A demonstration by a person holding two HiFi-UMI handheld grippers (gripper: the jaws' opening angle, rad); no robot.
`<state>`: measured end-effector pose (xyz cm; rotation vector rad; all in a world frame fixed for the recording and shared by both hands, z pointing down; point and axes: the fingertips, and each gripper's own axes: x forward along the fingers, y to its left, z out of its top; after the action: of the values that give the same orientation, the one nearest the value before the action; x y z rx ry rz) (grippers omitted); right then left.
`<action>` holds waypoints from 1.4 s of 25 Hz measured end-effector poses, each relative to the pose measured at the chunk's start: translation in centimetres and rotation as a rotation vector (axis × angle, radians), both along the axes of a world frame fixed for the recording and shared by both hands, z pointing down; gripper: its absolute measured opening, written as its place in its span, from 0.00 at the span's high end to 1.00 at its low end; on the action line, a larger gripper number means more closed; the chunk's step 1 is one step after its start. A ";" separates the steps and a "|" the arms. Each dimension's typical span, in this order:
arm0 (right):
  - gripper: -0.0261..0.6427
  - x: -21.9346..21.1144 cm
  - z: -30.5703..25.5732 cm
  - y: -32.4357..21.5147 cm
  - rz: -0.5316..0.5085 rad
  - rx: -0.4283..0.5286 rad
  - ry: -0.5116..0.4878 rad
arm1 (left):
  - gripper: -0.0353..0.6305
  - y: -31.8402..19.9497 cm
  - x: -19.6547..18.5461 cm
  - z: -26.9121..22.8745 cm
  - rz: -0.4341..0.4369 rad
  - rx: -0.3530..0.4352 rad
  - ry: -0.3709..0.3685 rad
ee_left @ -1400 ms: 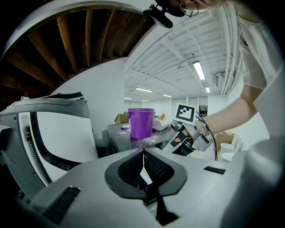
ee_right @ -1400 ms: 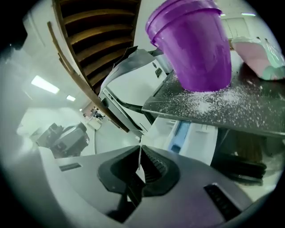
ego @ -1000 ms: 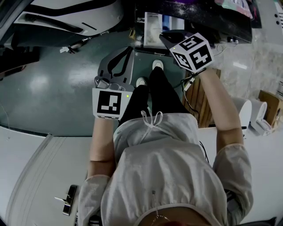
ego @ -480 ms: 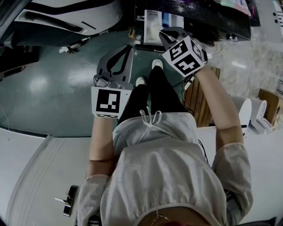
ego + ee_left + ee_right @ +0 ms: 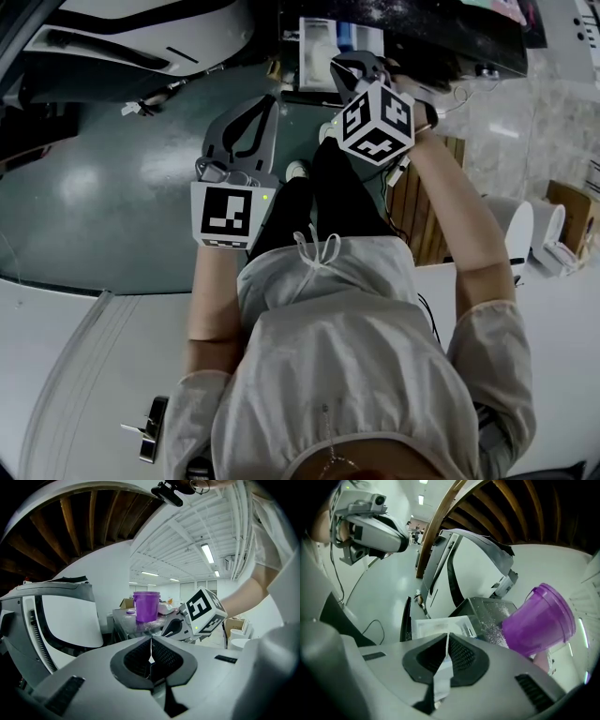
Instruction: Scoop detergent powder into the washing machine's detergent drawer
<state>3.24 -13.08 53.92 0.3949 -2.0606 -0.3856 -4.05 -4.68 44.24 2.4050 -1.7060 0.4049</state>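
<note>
Both of your grippers are empty. The left gripper (image 5: 151,640) has its jaws pressed together with nothing between them, and the right gripper (image 5: 447,639) is closed the same way on nothing.

The detergent drawer (image 5: 432,625) is a white tray, pulled out just ahead of the right jaws. In the head view it lies beyond your feet, close to the right gripper. The left gripper hangs back over the floor (image 5: 112,187), well apart from the drawer.

The purple tub (image 5: 539,620) stands on the dark counter (image 5: 483,607) beside the drawer. Loose powder (image 5: 499,623) is scattered on the counter around its base. No view shows a scoop clearly. A small purple piece lies by the tub in the left gripper view, but it is too small to tell what it is.

The tub looks like thin, smooth plastic. It is probably light, so it will likely slide or tip if you nudge it, and it may flex if you squeeze it hard. Spread the jaws first and take it at the rim, where the wall should be stiffest. If you find a scoop, pinch its handle near the bowl so it does not swing.

The powder is dry and loose, and the grains on the counter show that it spills easily. Keep any load level and low over the drawer.
</note>
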 end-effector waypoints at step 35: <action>0.94 -0.6 -7.2 -1.4 -0.161 0.732 0.187 | 0.91 0.8 0.1 -1.3 0.019 0.015 -0.010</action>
<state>2.60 -14.45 46.77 0.5967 -1.7167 -1.2362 -3.95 -3.91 42.95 2.4356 -1.6966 0.4089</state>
